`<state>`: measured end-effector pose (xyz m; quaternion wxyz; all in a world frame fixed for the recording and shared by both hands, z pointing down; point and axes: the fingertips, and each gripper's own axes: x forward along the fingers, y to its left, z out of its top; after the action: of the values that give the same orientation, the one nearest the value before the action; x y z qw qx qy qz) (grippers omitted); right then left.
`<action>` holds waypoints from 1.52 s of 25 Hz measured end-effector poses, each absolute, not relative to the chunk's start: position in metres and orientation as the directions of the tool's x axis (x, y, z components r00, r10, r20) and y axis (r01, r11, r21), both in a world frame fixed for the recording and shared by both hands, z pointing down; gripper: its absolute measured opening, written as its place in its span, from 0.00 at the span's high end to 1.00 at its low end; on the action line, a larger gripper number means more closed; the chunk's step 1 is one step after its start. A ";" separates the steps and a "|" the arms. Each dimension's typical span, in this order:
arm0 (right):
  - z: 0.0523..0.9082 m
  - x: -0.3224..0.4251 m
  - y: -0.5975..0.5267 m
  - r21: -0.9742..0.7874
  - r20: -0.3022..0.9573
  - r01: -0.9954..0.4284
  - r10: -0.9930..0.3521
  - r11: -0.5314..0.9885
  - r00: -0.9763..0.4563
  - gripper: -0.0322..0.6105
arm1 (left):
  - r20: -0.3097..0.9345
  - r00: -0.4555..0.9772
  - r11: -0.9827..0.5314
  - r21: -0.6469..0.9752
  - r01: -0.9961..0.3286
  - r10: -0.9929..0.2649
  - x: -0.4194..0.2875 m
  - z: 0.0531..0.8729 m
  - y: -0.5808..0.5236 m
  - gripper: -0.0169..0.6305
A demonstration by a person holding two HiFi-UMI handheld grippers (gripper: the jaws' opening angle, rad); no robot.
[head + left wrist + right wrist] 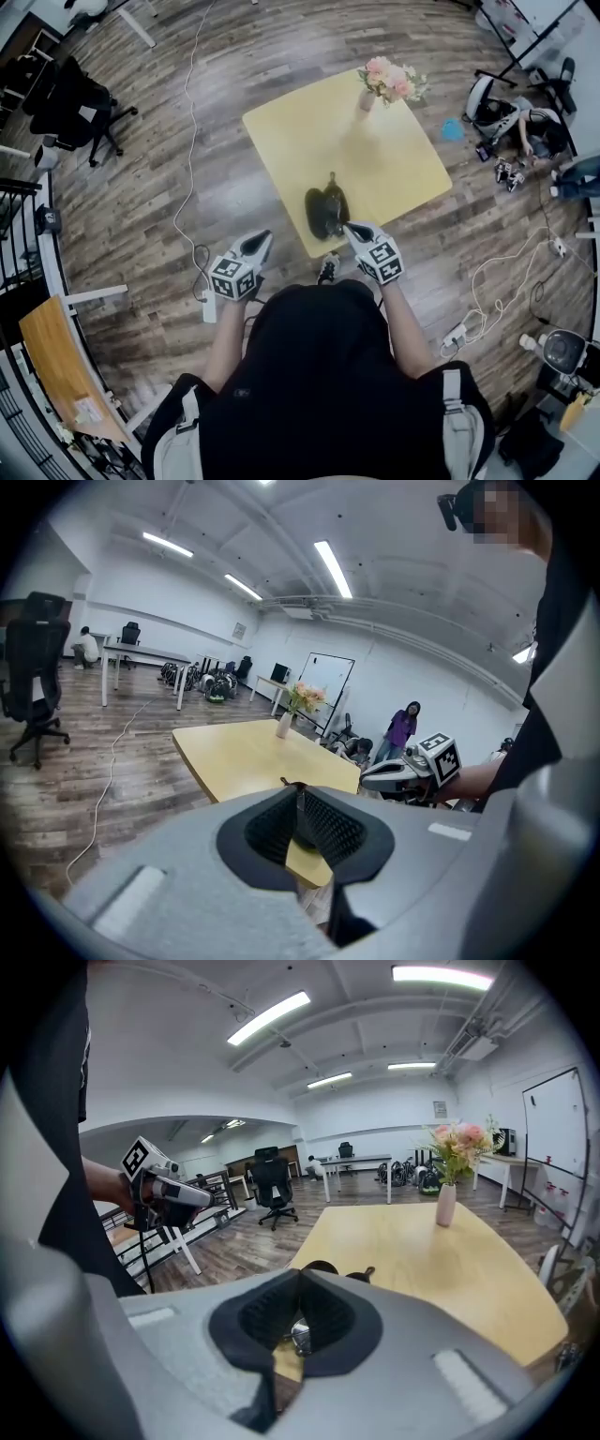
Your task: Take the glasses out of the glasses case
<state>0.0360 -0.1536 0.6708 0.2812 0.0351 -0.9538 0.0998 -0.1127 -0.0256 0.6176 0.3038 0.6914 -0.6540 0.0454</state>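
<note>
Legible text: none. Left marker cube and right marker cube carry black-and-white square patterns, no characters. Wall sign, upper right of right gripper view: too small to read.

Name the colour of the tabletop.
Pale yellow. The tabletop shows best in the head view.

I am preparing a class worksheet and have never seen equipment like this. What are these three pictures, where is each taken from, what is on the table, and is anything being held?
There is no robot here. A person holds a two-jawed hand tool in each hand. The top-down picture comes from a camera on the person's head. It shows the left gripper and the right gripper near the yellow table. The other two pictures come from cameras riding on each gripper. On the table are a dark glasses case and a vase of flowers. Both grippers have their jaws together and hold nothing.
</note>
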 end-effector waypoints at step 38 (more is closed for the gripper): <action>0.708 0.028 -0.234 -0.224 0.562 -0.025 0.109 0.974 -0.820 0.94 | 0.519 0.079 0.102 0.311 -0.945 -0.851 -0.108 0.624 -0.102 0.92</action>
<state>0.0283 -0.2338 0.7081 0.2991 -0.0222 -0.9474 0.1114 -0.1076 -0.1024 0.6245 0.3104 0.6657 -0.6743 0.0757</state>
